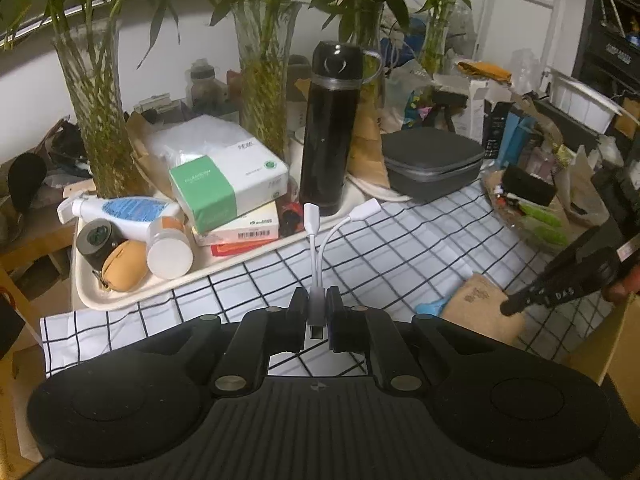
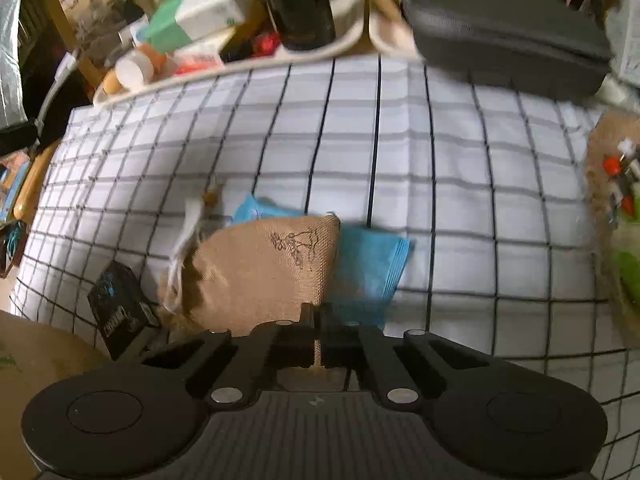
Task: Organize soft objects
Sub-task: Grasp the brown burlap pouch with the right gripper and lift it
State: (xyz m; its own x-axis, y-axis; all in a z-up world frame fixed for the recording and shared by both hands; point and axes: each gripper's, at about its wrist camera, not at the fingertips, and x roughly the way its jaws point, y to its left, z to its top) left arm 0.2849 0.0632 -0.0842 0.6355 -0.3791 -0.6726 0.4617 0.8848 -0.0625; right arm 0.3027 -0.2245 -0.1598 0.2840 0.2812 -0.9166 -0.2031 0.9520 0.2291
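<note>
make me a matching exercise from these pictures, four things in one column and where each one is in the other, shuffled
Things:
1. white two-headed adapter cable
2. tan burlap drawstring pouch
3. tall black cylindrical flask
4. blue folded cloth

Places:
A. lying on the checked tablecloth, partly under the pouch
B. standing at the tray's right end
C. pinched at its edge in the right gripper's jaws
D. held upright in the left gripper's jaws

Pairs: 1-D, 2-C, 3-B, 4-A

White wall (image 1: 192, 64) behind a checked tablecloth (image 1: 400, 240).
</note>
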